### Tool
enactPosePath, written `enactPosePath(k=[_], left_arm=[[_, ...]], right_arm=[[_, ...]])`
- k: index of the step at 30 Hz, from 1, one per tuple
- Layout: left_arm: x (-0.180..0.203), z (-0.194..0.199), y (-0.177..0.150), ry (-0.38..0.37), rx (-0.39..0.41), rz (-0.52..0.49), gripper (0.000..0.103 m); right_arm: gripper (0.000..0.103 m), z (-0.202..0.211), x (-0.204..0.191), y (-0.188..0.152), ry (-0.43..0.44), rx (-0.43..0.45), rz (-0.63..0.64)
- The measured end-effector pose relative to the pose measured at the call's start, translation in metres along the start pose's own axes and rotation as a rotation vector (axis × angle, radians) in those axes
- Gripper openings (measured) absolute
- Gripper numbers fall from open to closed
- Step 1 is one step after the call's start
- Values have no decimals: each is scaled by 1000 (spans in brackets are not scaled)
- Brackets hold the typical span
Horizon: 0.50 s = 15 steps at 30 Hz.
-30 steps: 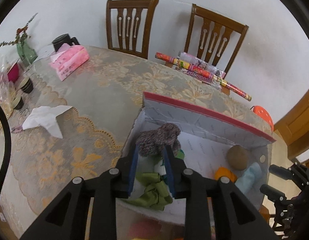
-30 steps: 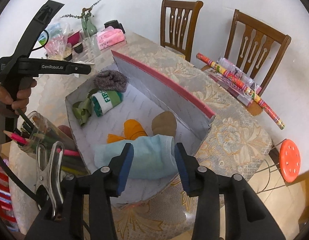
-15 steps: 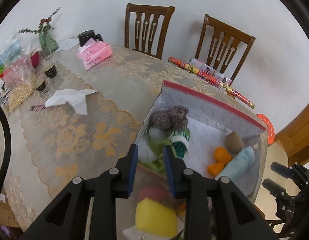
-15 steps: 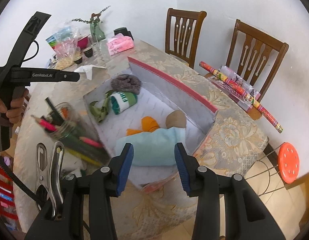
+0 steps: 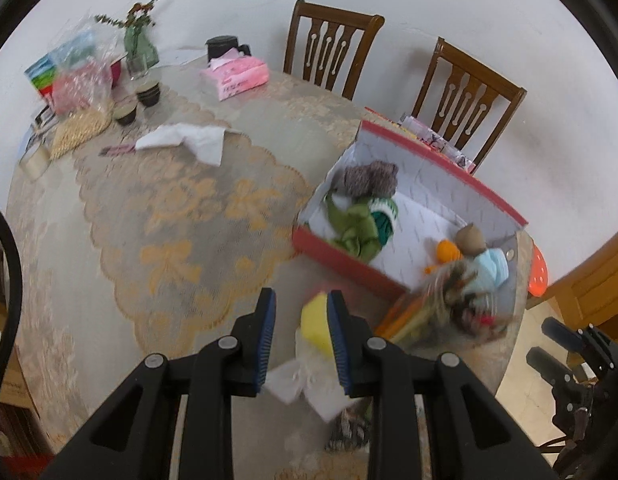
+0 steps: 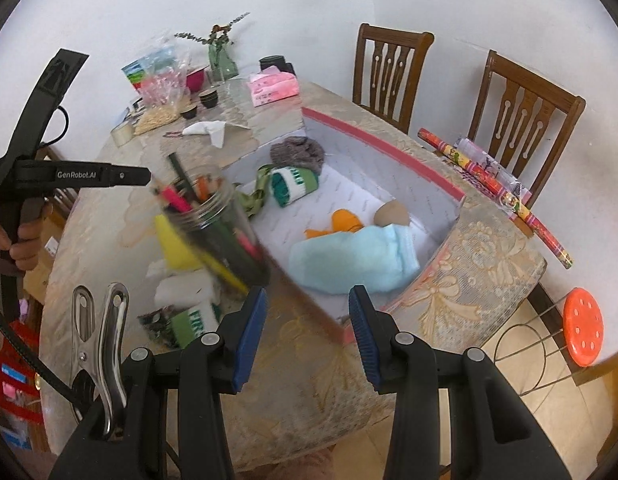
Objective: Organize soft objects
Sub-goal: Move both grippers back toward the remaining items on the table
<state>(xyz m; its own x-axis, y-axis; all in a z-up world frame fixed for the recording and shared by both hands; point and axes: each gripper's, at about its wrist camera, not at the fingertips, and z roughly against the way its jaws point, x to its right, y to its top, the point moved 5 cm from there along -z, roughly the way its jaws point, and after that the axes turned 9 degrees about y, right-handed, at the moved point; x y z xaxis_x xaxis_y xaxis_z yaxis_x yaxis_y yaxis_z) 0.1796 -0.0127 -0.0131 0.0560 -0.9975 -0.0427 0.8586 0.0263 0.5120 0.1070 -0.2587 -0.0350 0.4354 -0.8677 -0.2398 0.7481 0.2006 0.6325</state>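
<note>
Two wrist views above one shared box (image 5: 409, 216) (image 6: 381, 148)

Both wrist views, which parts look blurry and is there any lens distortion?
Left wrist view: the pencil jar and yellow sponge are smeared by motion; the chairs stay sharp. Right wrist view: the jar is blurred, the box crisp. Both views bow straight edges and darken at the corners.

the pencil jar (image 5: 453, 304) is smeared by motion blur. a finger (image 5: 341, 344) covers part of the yellow sponge (image 5: 315, 320). the jar hides some of that sponge in the right wrist view.
</note>
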Motion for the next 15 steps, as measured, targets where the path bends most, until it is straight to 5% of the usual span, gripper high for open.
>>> enactPosePath(k=[15], left_arm=[[7, 6, -79, -69, -103, 86, 27]], right_arm=[[44, 0, -26, -23, 17, -41, 34]])
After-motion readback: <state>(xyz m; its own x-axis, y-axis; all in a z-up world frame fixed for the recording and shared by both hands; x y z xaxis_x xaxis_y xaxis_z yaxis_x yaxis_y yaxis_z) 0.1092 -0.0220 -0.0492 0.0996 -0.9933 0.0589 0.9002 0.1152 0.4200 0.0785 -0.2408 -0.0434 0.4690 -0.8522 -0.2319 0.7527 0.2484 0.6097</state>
